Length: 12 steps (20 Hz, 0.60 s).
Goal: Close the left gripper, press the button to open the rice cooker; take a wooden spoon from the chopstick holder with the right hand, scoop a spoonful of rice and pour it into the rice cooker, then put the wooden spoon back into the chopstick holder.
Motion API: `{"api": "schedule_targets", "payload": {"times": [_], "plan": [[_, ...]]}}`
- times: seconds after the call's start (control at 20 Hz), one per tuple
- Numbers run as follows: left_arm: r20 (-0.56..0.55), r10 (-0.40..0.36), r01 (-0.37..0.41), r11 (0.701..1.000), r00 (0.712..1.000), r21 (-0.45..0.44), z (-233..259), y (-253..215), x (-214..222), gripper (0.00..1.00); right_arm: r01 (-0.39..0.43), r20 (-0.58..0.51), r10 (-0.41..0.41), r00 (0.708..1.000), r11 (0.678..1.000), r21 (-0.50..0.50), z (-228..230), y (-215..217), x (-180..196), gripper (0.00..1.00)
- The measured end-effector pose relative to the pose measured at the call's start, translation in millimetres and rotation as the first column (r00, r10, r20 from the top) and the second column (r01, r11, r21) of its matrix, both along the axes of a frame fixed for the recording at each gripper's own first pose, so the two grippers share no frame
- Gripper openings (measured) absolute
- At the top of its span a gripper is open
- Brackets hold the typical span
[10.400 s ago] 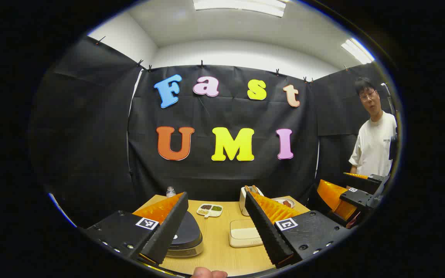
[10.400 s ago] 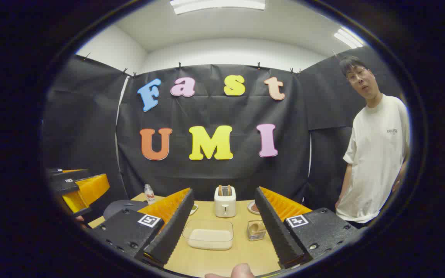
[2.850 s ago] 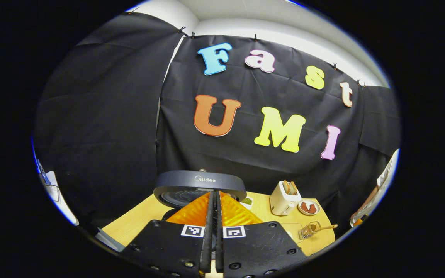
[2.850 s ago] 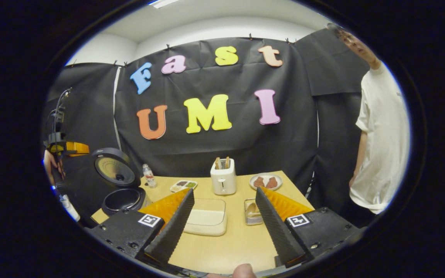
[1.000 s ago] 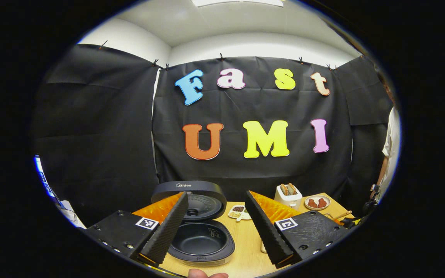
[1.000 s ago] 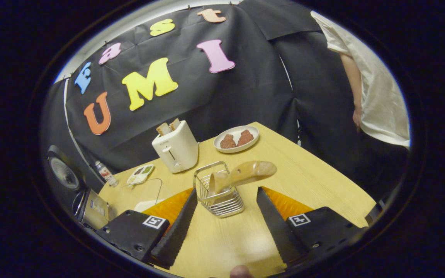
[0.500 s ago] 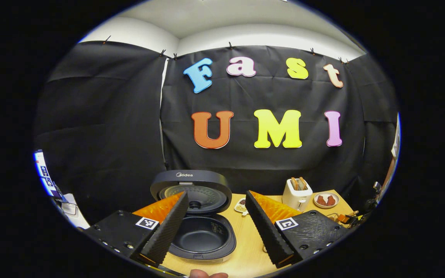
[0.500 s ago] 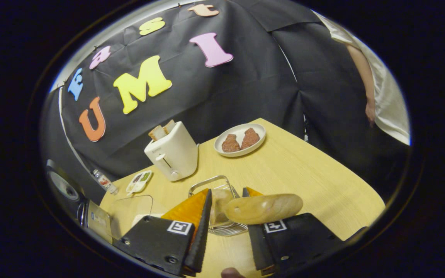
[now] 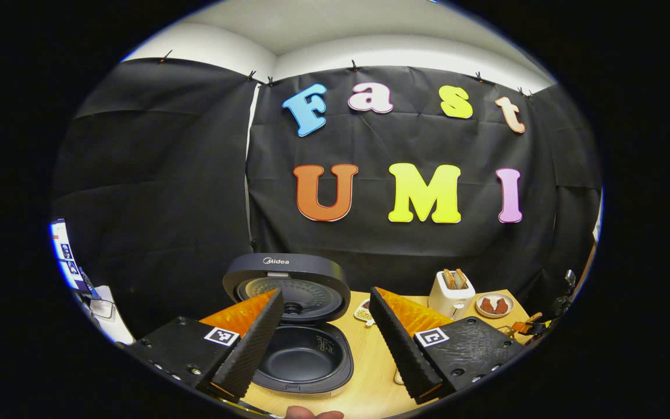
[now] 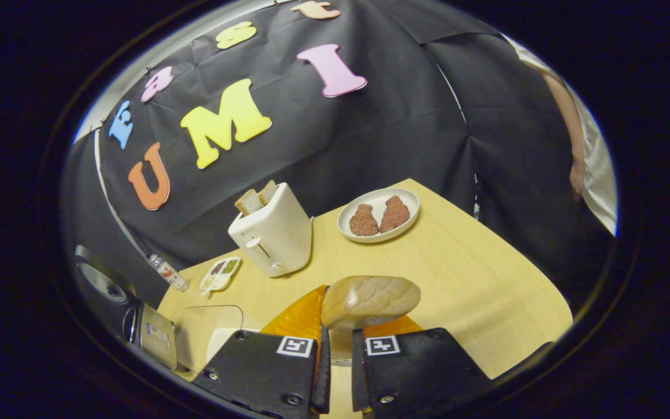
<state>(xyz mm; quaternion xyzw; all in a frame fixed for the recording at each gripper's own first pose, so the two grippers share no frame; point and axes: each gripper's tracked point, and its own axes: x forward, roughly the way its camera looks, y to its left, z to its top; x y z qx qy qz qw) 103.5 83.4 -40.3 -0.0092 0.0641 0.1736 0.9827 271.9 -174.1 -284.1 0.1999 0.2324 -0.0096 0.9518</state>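
Observation:
The dark rice cooker [image 9: 303, 361] stands with its lid [image 9: 285, 279] raised and its black pot bare. My left gripper [image 9: 323, 349] hovers open just in front of it, holding nothing. In the right gripper view my right gripper [image 10: 338, 343] is shut on the wooden spoon [image 10: 370, 299], whose rounded end sticks up above the fingers. The chopstick holder is hidden under the gripper. A clear box of rice [image 10: 213, 334] lies to the left, and the rice cooker [image 10: 157, 334] is beyond it at the far left.
A white toaster [image 10: 274, 233] with bread stands at the back of the wooden table [image 10: 474, 279]. Beside it are a plate of meat [image 10: 378, 221], a small divided dish [image 10: 220, 273] and a bottle [image 10: 166, 270]. A person [image 10: 591, 151] stands at the right.
My right gripper's fingers have closed from a wide gap onto the wooden spoon, and the holder has slipped out of sight beneath them. My left gripper stays open, almost still.

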Motion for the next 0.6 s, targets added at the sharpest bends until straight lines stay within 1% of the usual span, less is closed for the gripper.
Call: {"api": "schedule_targets", "payload": {"times": [0.15,0.25,0.35,0.6], "plan": [[0.008,0.017,-0.017,1.0,1.0,0.005,-0.4,2.6,0.0,0.95,-0.022,-0.001,0.022,1.0,1.0,0.0,10.4,-1.4,3.2,0.13],[0.007,0.026,-0.026,1.0,1.0,0.011,-2.3,3.5,-1.8,0.95,-0.034,0.007,0.034,0.999,0.999,-0.007,20.8,-0.3,3.5,0.11],[0.001,0.038,-0.038,0.999,0.999,0.02,-5.9,4.9,-6.8,0.95,-0.037,0.006,0.037,0.999,0.999,-0.025,29.3,-4.2,2.9,0.11],[0.011,0.022,-0.022,1.0,1.0,0.007,-4.7,-0.1,-13.7,0.95,-0.048,0.044,0.05,0.998,0.998,-0.048,73.8,-3.1,-1.3,0.11]]}}
